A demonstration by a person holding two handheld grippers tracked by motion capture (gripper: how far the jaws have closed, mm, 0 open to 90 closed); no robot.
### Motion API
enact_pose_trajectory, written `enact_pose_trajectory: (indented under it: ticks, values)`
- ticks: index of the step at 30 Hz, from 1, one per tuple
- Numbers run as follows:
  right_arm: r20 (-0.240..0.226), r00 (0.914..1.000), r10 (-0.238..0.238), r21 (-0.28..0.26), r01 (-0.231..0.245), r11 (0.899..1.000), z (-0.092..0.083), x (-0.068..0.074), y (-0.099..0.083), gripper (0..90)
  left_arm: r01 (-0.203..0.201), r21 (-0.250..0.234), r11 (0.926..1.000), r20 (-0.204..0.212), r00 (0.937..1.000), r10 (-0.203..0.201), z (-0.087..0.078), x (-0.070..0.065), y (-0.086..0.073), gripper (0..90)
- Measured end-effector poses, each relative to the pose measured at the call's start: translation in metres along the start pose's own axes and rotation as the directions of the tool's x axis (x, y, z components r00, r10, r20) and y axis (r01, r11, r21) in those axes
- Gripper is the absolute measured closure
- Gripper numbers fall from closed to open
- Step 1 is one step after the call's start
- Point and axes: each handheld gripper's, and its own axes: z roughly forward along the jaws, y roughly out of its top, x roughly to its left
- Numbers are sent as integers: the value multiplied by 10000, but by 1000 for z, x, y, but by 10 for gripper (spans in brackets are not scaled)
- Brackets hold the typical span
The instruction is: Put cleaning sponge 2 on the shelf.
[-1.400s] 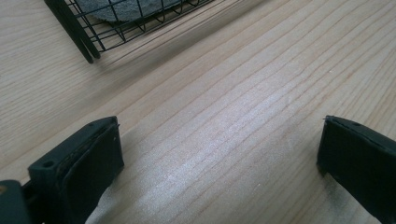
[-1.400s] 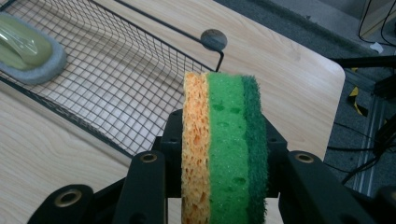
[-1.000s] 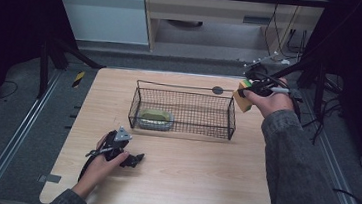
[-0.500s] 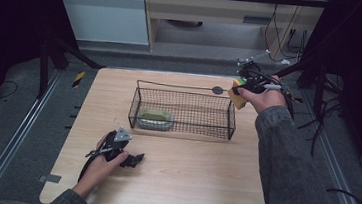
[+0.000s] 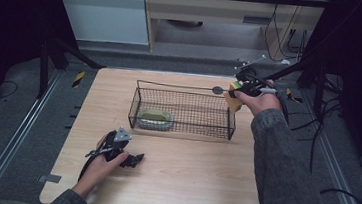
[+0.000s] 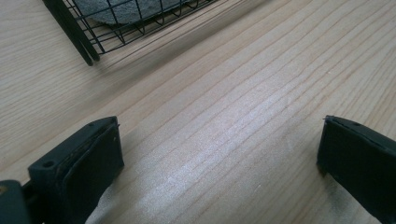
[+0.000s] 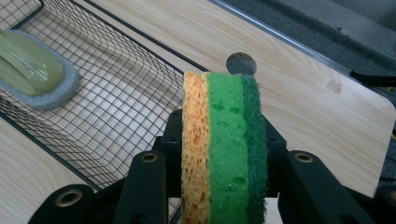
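Note:
My right gripper [image 5: 240, 93] is shut on a sponge [image 5: 233, 100] with orange, light green and dark green layers. It hangs just off the far right corner of a black wire basket [image 5: 182, 132]. In the right gripper view the sponge [image 7: 224, 140] stands upright between the jaws, above the basket's edge [image 7: 140, 60]. A green scrubber with a grey rim [image 5: 154, 119] lies in the basket's left part. My left gripper [image 5: 134, 160] rests on the table in front of the basket, open; in the left gripper view its jaws [image 6: 219, 154] stand wide apart over bare wood.
A small dark disc [image 5: 217, 90] lies on the table just behind the basket's far rim. The wooden table [image 5: 196, 184] has free room in front of the basket. Cables [image 5: 317, 125] trail off the right side. The basket's corner [image 6: 91, 44] is near my left gripper.
My right hand has moved a little left and down with the sponge, closer to the basket's right end. The left hand has kept still.

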Motion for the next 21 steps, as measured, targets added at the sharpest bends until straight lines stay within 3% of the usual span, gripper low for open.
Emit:
enact_pose_trajectory:
  ticks: [21]
  values:
    - [-242, 9997, 43, 258, -37, 9997, 27, 4, -5, 644, -6, 1, 10000, 2, 10000, 6, 0, 0, 0, 0]
